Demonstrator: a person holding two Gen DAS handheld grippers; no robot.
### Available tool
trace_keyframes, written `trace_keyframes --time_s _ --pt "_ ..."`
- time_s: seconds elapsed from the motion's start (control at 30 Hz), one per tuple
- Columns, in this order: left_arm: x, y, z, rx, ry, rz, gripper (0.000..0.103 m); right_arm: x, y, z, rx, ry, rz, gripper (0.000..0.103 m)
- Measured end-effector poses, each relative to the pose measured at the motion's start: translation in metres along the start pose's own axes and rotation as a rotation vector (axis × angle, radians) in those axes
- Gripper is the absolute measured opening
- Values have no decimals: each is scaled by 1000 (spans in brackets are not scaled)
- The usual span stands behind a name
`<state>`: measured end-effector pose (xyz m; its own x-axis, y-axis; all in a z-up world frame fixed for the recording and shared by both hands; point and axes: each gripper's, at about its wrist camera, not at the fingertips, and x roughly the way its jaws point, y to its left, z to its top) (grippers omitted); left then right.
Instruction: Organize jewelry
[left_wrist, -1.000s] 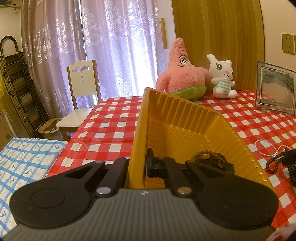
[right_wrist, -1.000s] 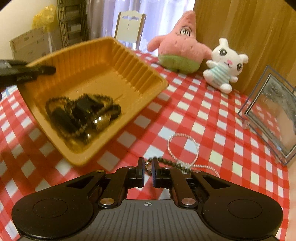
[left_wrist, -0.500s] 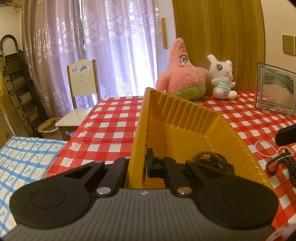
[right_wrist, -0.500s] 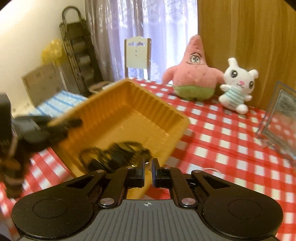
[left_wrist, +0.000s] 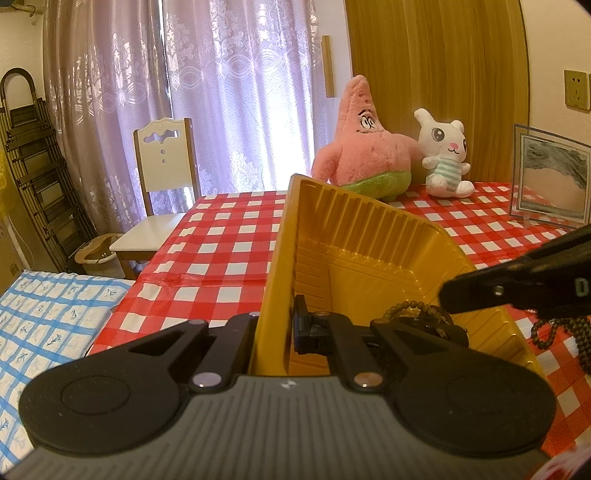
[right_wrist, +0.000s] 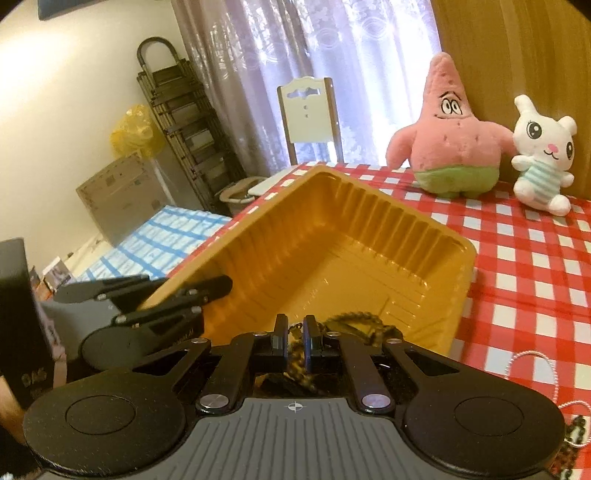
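Checked table bears plush toys, frame, beads.

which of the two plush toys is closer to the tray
The pink star plush. It sits just behind the yellow tray's far corner, while the white bunny plush sits on its other side, farther from the tray.
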<state>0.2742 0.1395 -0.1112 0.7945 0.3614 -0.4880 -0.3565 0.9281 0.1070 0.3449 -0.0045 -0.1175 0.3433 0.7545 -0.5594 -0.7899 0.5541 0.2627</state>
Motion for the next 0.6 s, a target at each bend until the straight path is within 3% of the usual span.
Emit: trace_keyframes --time_s 0.13,0.17,0.27,0.47,0.6 --pt "1 0 0 -2 2 0 6 3 1 3 22 -15 -2 10" --pt "1 0 0 -2 2 0 6 2 0 4 30 -20 0 14" --pt "1 0 0 -3 2 0 6 -5 -4 5 58 -46 7 44" --pt "1 0 0 -3 2 -2 6 -30 -23 6 151 -94 -23 46" --pt "1 0 0 -5 3 0 6 -58 -48 -3 235 -99 -112 46"
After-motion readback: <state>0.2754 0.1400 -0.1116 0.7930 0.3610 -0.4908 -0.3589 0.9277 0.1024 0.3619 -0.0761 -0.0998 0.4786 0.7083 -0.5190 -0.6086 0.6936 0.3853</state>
